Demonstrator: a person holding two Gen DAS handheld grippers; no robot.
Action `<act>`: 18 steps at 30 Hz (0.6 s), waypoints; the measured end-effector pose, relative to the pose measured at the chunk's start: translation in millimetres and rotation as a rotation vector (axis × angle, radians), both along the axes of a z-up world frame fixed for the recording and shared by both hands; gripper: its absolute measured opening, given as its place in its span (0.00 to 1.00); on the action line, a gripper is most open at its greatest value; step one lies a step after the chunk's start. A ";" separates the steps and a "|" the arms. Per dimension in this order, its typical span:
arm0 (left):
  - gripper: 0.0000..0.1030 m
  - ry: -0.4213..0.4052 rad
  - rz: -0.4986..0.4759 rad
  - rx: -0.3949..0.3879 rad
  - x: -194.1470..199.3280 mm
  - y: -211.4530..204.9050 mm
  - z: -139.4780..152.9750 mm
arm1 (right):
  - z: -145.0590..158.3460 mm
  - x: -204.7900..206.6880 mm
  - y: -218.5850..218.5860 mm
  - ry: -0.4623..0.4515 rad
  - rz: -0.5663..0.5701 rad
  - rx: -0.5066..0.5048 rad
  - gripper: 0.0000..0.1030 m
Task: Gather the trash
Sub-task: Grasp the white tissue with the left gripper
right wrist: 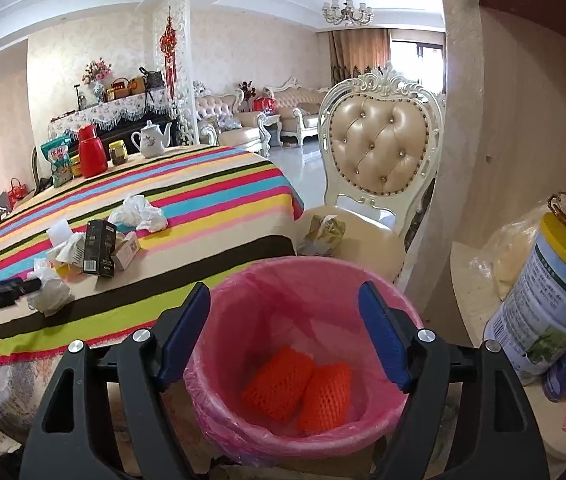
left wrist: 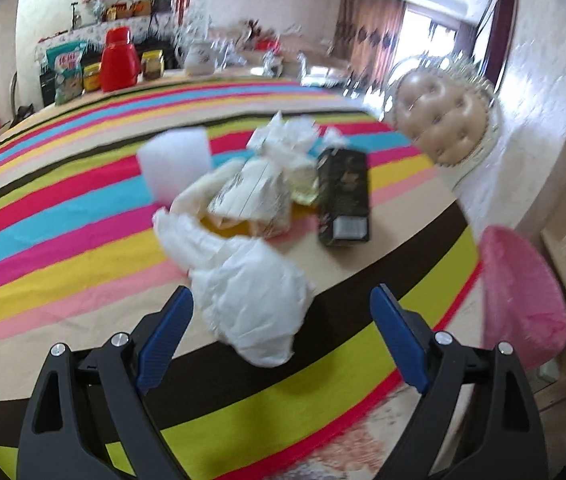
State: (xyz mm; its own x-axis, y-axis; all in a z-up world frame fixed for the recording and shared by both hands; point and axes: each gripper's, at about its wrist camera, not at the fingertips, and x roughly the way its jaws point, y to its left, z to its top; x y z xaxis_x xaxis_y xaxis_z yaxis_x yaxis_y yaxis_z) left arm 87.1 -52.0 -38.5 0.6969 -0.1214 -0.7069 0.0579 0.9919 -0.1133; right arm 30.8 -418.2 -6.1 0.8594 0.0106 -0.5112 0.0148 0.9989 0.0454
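My left gripper (left wrist: pixel 281 306) is open, its blue fingers either side of a crumpled white plastic bag (left wrist: pixel 251 296) at the near edge of the striped table (left wrist: pixel 63 208). Behind it lie a torn paper packet (left wrist: pixel 251 196), a white foam piece (left wrist: pixel 175 160) and a black box (left wrist: pixel 343 196). My right gripper (right wrist: pixel 283 306) is open and empty above a bin with a pink liner (right wrist: pixel 219 420) holding two orange foam nets (right wrist: pixel 299 388). The bin also shows in the left wrist view (left wrist: pixel 523 300). In the right wrist view the left gripper (right wrist: pixel 7 290) touches the white bag (right wrist: pixel 51 292).
A cream padded chair (right wrist: pixel 379 152) with a crumpled wrapper (right wrist: pixel 323 232) on its seat stands by the table. A red flask (right wrist: pixel 91 151), jars and a teapot (right wrist: pixel 151 139) sit at the table's far end. A tin can (right wrist: pixel 543 300) stands on a shelf at right.
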 end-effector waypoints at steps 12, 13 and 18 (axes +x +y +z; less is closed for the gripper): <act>0.62 0.137 0.033 0.037 31.6 12.4 -25.1 | -4.1 39.2 31.6 0.024 0.090 0.025 0.72; 0.61 0.138 0.032 0.035 33.3 13.5 -25.5 | -5.4 44.9 38.5 0.029 0.107 0.027 0.72; 0.50 0.140 0.018 0.016 36.6 22.2 -23.9 | -9.1 61.0 65.1 0.044 0.165 0.036 0.72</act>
State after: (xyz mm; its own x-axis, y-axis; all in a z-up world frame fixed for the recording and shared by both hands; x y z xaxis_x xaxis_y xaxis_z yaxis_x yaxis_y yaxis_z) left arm 123.7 -29.8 -62.3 0.5932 -0.0971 -0.7992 0.0244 0.9944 -0.1027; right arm 91.7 -353.1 -15.2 0.8212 0.1682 -0.5453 -0.1461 0.9857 0.0839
